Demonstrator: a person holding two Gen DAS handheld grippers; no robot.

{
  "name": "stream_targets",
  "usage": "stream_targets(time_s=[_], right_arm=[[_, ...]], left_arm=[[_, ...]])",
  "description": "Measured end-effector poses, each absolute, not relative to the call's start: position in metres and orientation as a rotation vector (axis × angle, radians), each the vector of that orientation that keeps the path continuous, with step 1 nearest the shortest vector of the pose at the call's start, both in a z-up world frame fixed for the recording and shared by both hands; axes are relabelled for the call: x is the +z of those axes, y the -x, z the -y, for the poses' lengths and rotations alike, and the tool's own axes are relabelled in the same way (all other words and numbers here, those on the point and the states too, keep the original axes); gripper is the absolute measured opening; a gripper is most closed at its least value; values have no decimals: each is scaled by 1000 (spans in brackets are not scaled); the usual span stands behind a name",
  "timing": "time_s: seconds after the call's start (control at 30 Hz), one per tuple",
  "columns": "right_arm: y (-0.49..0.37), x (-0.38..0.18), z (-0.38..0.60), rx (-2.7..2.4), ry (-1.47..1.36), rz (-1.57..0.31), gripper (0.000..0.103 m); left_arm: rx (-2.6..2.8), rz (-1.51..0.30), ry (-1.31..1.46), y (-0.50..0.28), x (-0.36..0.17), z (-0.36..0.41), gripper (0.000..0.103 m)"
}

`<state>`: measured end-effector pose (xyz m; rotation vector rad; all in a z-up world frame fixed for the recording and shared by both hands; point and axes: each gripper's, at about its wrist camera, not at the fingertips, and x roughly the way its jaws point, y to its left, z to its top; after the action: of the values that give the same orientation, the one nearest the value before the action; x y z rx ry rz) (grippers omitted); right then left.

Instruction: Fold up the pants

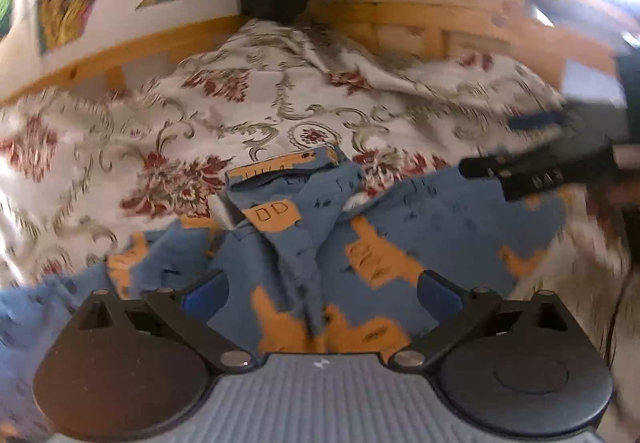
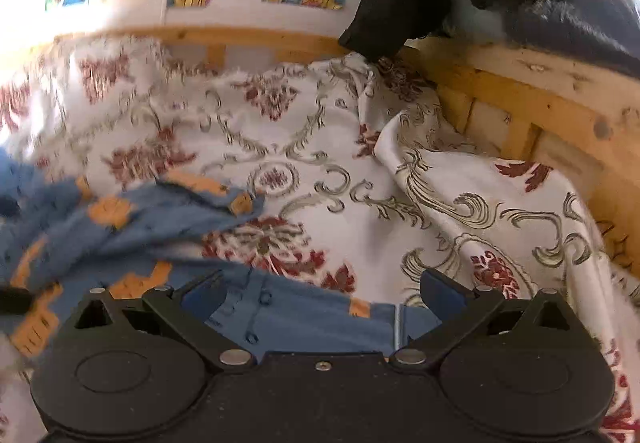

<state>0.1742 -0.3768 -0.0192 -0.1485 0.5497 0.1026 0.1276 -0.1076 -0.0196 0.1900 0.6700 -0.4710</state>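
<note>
Floral bedsheet (image 1: pixel 240 123) under rumpled blue pants (image 1: pixel 400 227), labels unreadable

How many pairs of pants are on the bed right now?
1: the blue pants with orange patches lie crumpled on the floral bedspread, under both open grippers. More could be hidden outside the views.

Bedspread (image 2: pixel 304 147) beyond pants (image 1: pixel 440 227) lies open; wooden rail (image 2: pixel 532 99) (dark garment (image 2: pixel 396 3) draped) blocks far side.

no readable text, labels, brands or numbers anywhere
</note>
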Motion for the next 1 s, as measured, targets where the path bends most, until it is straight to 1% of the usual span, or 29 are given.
stream_targets(time_s=[0.1, 0.2, 0.43, 0.5, 0.57, 0.67, 0.73, 0.87, 0.97, 1.0], right_arm=[[-179, -16, 374, 163, 84, -540, 102], [-185, -17, 369, 212, 47, -548, 102], [-192, -24, 356, 234, 58, -585, 102], [-193, -28, 356, 243, 49, -599, 102], [-193, -31, 357, 240, 43, -609, 102], [-195, -33, 360, 234, 30, -612, 102], [-195, -33, 362, 225, 21, -610, 102], [-195, -33, 359, 222, 31, -608, 102], [-194, -33, 357, 226, 42, -606, 102], [-193, -33, 357, 226, 47, -607, 102]], left_arm=[[-451, -716, -82, -138, -25, 103, 103], [-459, -707, -29, -139, -28, 96, 103], [-543, -603, -107, -127, -24, 109, 102], [-557, -617, -97, -132, -25, 113, 97], [-562, -652, -57, -140, -27, 113, 89], [-546, -699, 9, -147, -30, 105, 83], [-535, -717, 34, -145, -32, 100, 81], [-526, -730, 49, -136, -34, 93, 80], [-517, -746, 67, -133, -34, 92, 74], [-517, -748, 73, -131, -33, 92, 74]])
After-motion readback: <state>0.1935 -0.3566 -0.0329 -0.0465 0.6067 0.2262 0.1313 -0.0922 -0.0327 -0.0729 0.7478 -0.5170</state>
